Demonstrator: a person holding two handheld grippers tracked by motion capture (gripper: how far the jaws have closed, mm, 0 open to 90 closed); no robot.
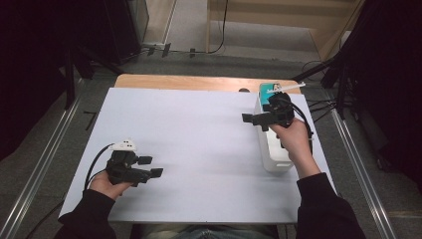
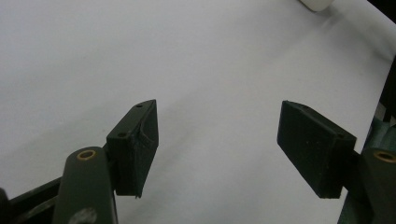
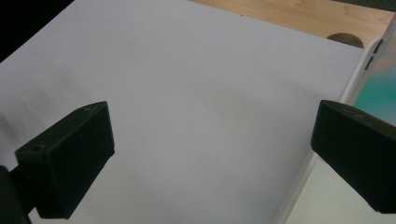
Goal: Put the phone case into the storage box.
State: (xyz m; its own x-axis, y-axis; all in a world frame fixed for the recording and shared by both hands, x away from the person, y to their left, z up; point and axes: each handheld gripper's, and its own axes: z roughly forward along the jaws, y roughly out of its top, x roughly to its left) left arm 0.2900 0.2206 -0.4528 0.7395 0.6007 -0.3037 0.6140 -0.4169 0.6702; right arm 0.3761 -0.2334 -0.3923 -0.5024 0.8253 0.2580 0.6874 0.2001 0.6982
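Holding both tools above the white sheet (image 1: pixel 199 149) that covers the bench (image 1: pixel 199 82), I take that sheet as the landmark. Nearest me, over the sheet's near left corner, my left gripper (image 1: pixel 150 167) sits in my left hand (image 1: pixel 107 185), its cable looping off to the left; its jaws are spread wide with bare sheet between them, as the left gripper view confirms (image 2: pixel 217 144). Farther off, along the sheet's right edge, lies a long white box (image 1: pixel 273 149), running from near to far. My right hand (image 1: pixel 293 137) hovers over it, and my right gripper (image 1: pixel 254 119) points left across the sheet; its jaws are likewise spread wide, gripping nothing (image 3: pixel 212 158). At the box's far end a teal object (image 1: pixel 265 91) shows. Beyond the sheet's far edge, a strip of bare wooden bench is visible.
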